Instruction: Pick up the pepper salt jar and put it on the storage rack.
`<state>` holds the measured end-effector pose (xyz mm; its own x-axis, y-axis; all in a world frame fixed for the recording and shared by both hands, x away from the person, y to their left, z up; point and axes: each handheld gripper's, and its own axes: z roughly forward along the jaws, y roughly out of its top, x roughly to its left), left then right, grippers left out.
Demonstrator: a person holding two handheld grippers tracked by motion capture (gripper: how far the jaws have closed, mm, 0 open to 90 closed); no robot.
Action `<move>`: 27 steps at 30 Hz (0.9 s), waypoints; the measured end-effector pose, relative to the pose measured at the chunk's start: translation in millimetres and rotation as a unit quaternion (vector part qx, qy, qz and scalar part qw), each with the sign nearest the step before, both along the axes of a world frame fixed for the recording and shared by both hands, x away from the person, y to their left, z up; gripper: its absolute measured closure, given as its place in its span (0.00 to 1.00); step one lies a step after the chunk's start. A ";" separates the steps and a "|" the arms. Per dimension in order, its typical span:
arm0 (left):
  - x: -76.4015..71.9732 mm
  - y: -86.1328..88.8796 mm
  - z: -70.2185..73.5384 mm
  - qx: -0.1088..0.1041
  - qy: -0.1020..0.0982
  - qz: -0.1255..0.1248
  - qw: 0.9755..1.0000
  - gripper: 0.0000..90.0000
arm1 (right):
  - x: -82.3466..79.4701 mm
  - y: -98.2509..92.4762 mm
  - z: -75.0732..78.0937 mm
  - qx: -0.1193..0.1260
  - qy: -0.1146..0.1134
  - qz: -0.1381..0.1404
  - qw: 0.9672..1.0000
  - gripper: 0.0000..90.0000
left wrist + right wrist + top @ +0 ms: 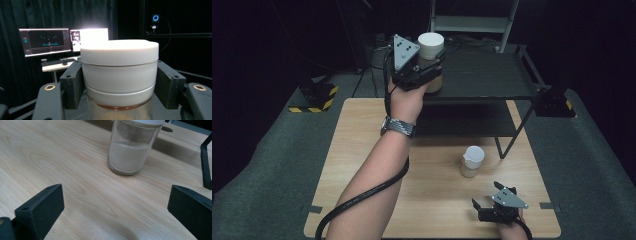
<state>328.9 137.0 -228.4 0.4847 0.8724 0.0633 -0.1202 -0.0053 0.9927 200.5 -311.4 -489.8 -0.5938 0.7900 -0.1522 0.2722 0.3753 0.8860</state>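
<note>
A white-lidded glass jar [431, 56] is up at the left front corner of the black shelf's top board [484, 75], and my left gripper [428, 70] is shut on it. In the left gripper view both black pads press on the white lid [120, 72], one from each side. A second glass jar [472, 161] with a white lid and pale powder inside stands on the wooden table [362, 150]. Near the table's front edge my right gripper [484, 207] rests open, its jaws wide apart, with that jar [131, 147] a short way ahead of them.
The black two-tier shelf stands across the far half of the table, one leg [514, 137] coming down just right of the powder jar. A step stool [472, 22] is behind it. Monitors [45, 41] glow in the dark beyond. Grey floor surrounds the table.
</note>
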 end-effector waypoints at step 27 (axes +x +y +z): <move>-6.5 -1.1 -4.4 -0.007 0.015 0.004 1.000 0.15 | -0.1 0.5 0.3 -0.001 0.001 0.001 1.000 0.00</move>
